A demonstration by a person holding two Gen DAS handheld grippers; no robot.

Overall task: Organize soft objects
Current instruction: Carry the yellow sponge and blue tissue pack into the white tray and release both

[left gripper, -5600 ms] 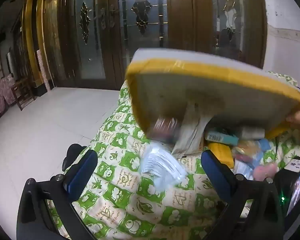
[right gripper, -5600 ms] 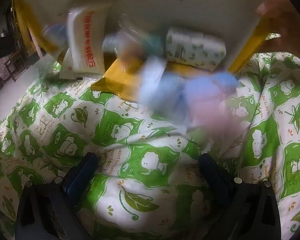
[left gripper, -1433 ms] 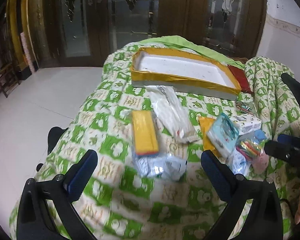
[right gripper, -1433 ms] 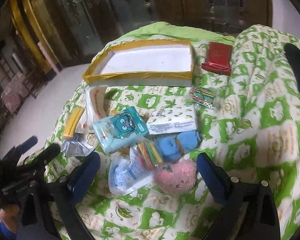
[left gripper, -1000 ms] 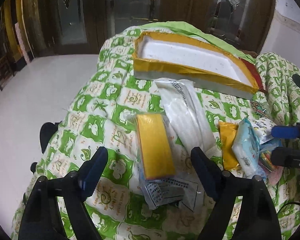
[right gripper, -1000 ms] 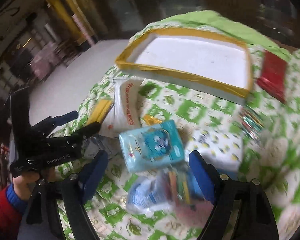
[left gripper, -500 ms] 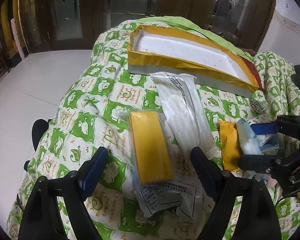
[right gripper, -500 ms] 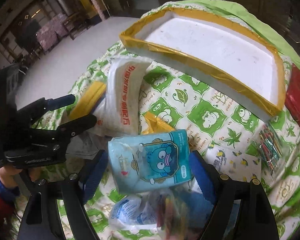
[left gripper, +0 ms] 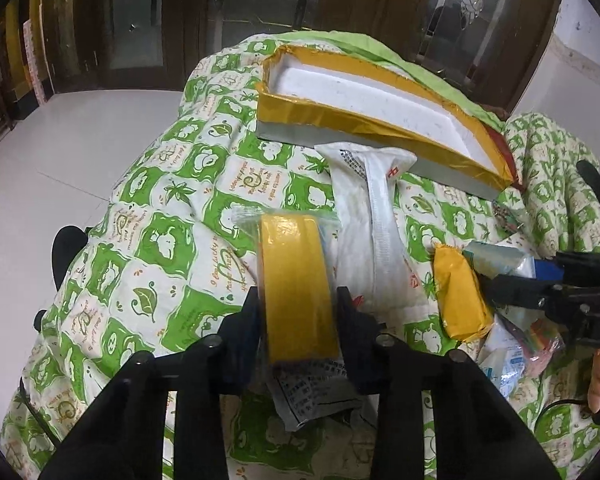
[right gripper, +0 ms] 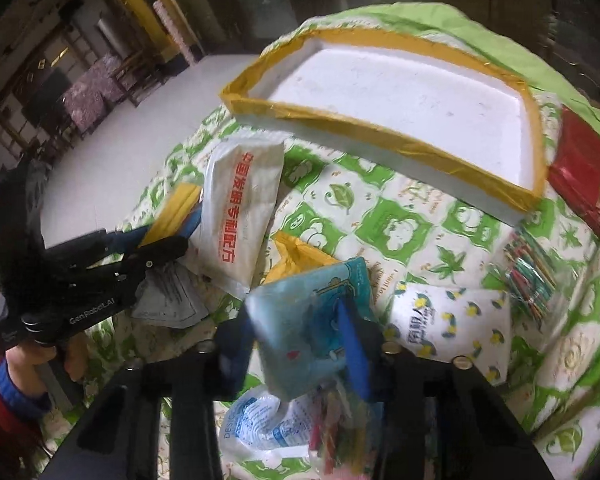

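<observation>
Both grippers have just been closing: the left gripper clamps the yellow pack, the right gripper pinches the blue tissue pack. Lift each straight up, then carry it to the empty tray at the far side.

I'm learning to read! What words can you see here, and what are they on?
"GenRobot.AI": left gripper.
"中国发明专利配方", in red: white pouch.
"DA", cut off: right gripper.
Print on the quilt, tissue pack and clear bag: too small or blurred.
</observation>
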